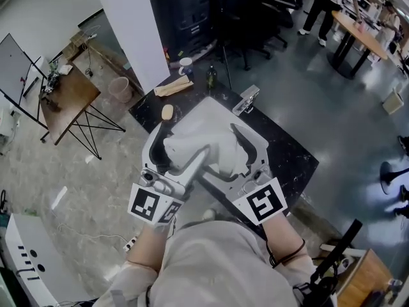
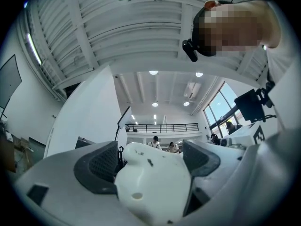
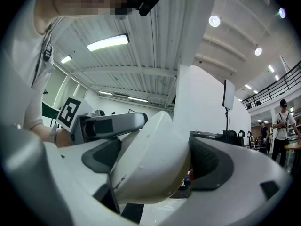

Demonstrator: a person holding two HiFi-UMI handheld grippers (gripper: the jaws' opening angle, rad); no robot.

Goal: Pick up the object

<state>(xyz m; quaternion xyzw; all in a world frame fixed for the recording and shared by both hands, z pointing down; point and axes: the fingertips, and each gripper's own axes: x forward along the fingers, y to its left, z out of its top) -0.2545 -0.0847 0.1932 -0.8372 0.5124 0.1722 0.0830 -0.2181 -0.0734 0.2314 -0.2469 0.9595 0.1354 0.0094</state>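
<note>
The object is a bulky white moulded plastic piece (image 1: 203,144), held up in the air over the black table (image 1: 291,155). My left gripper (image 1: 160,147) is shut on its left side and my right gripper (image 1: 254,153) is shut on its right side. In the left gripper view the white piece (image 2: 155,182) fills the gap between the dark pads (image 2: 101,166) of the left gripper (image 2: 153,163). The right gripper view has the white piece (image 3: 150,159) wedged between the right gripper's (image 3: 157,163) pads (image 3: 207,164). Both cameras point up at the ceiling.
On the table's far end lie a yellowish lump (image 1: 167,112), a flat tan item (image 1: 172,87), a cup (image 1: 186,64), a dark bottle (image 1: 211,75) and a metal clip-like part (image 1: 246,100). A white pillar (image 1: 128,24) stands behind. A wooden folding table (image 1: 67,98) is at left.
</note>
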